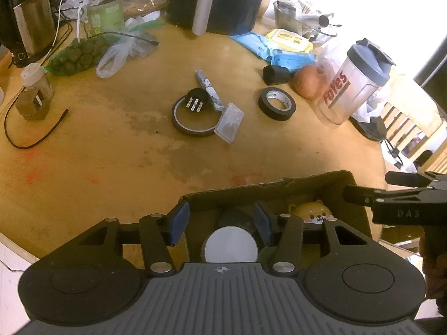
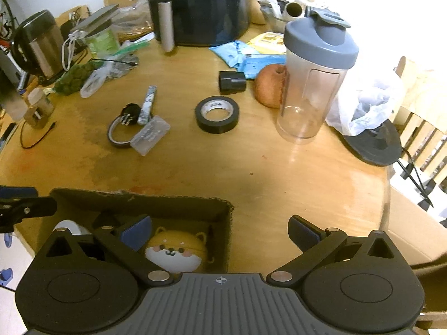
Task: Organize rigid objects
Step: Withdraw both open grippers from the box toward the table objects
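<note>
Right wrist view: right gripper (image 2: 220, 234) hangs over the near edge of the round wooden table (image 2: 265, 167), jaws spread wide, nothing between the pads; its left finger sits over the cardboard box (image 2: 223, 206), its right finger over bare table beside the box. Inside the box, a yellow shiba-dog case (image 2: 174, 251) lies just under that left finger, not touched. Next likely pick, as I judge it: the black tape roll (image 2: 217, 114), lying flat, hole up, well ahead of the right gripper and almost dead centre of its line, slightly left. No long axis to match, being round; the open jaws look wide enough to straddle it or take one wall. Left of it sits a cluster: a thin tape ring (image 2: 116, 136) with a black plug (image 2: 129, 113) resting on its far rim, a patterned stick (image 2: 148, 104) whose long axis runs away from the camera, and a clear plastic case (image 2: 151, 135) touching the ring's right side. Left wrist view: left gripper (image 1: 222, 223) is down in the box, jaws about half apart either side of a round white-topped object (image 1: 231, 247); whether the pads press on it I cannot tell. The cluster lies ahead of the left gripper, the tape roll ahead and to its right. Right hand judged better placed for the roll, left for the cluster. A black cylinder (image 2: 232, 82) and an apple (image 2: 269, 85) lie beyond the roll, beside the shaker bottle (image 2: 315, 78).
</note>
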`<state>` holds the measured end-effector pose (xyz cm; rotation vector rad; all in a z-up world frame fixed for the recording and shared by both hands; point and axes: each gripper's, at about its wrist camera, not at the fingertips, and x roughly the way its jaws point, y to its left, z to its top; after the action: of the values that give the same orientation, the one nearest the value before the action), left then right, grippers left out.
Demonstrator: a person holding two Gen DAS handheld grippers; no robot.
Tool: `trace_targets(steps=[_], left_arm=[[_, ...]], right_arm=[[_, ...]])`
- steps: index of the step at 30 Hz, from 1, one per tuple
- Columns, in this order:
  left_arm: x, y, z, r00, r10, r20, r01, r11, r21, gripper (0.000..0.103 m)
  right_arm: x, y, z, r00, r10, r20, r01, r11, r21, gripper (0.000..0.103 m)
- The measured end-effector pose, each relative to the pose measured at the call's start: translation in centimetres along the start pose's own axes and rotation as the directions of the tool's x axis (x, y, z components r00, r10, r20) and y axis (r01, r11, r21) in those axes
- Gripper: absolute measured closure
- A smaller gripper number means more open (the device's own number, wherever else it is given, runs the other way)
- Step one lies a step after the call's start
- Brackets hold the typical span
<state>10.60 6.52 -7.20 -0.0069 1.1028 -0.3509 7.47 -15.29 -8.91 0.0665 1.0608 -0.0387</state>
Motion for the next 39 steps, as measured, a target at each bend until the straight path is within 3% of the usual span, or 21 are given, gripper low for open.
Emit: trace_targets(steps=[11,20,32,39], left_arm=[[0.2,-0.3,0.5,1.000,0.008,-0.009,-0.008,1.000,0.000,0.053],[0.0,-0.7,2.8,1.000,0.009,0.028,-0.009,1.000,-0.002,0.053],[-0.5,-1.7,4.9,0.996,0.003,0.090,-0.002,1.000,-0.005,0.053],[-0.5,-1.1,4.5,0.997,0.008,0.073,-0.006,0.999,-0.037,0.053]], right_arm=[[1.4,-0.3,2.7,0.999,-0.001,0.037,0.001,1.000,-0.005,0.000],[1.6,-0.2,6.4,0.995,0.018,0.093,-0.010,0.996,-0.090,0.000],[2.8,-0.2,9.6,0.996,0.051,0.079,-0.038,0.986,-0.159,0.000],[4.4,-0.5,10.4,0.994,0.078,0.071,-0.066,0.985,-0.159,0.000]])
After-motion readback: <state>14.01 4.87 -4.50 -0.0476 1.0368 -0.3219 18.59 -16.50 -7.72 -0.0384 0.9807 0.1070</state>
